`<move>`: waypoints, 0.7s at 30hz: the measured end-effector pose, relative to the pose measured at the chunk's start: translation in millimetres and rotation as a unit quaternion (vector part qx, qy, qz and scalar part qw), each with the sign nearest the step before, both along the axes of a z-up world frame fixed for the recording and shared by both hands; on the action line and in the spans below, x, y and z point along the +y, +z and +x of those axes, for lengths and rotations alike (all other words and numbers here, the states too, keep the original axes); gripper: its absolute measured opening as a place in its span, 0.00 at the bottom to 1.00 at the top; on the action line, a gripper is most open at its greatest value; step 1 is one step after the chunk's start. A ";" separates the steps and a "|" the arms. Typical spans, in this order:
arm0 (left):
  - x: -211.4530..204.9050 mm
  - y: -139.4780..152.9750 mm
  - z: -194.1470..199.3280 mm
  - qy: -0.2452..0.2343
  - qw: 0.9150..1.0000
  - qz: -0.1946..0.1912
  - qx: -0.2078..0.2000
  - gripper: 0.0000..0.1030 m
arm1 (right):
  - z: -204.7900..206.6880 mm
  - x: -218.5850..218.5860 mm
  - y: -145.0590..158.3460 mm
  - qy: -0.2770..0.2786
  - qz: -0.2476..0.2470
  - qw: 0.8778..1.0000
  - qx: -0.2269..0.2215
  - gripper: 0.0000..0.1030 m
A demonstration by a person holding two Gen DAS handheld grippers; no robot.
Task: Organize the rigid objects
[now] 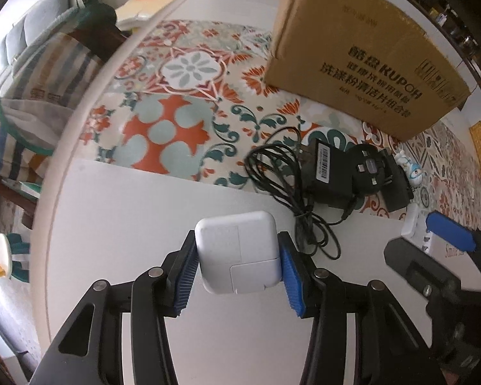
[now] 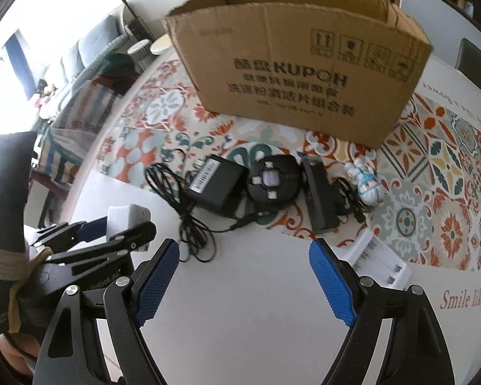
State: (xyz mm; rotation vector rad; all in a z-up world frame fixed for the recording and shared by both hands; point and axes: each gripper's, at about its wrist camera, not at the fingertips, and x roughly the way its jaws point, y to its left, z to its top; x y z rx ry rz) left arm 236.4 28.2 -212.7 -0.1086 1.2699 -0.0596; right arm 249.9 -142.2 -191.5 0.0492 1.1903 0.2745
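My left gripper [image 1: 239, 256] is shut on a white square power adapter [image 1: 237, 250], held above the white table; it also shows in the right wrist view [image 2: 125, 216]. My right gripper [image 2: 243, 276] is open and empty over the table. Ahead lie a black power brick with a tangled cable [image 2: 216, 181], a round black travel adapter [image 2: 272, 181], a black rectangular block [image 2: 320, 202], a small blue-white figurine [image 2: 367, 181] and a white battery charger [image 2: 380, 260]. An open cardboard box [image 2: 304, 73] stands behind them.
A patterned floral mat [image 2: 433, 192] covers the round white table [image 1: 128, 224]. Chairs with striped cushions [image 1: 48, 73] stand off the table's left edge. The right gripper shows at the right of the left wrist view [image 1: 449, 240].
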 end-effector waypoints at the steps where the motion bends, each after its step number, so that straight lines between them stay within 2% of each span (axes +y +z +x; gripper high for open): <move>1: 2.4 2.7 -2.1 0.000 1.000 0.001 -0.004 0.46 | 0.1 2.1 1.4 0.001 0.003 1.000 -0.003 0.80; 9: 20.2 16.8 -12.0 -0.007 0.999 0.019 -0.044 0.46 | 6.5 25.0 -0.8 0.013 0.024 1.000 -0.015 0.73; 21: 36.2 13.7 -1.3 -0.023 0.998 0.009 -0.058 0.46 | 24.7 42.3 -16.6 0.001 0.037 0.999 -0.017 0.69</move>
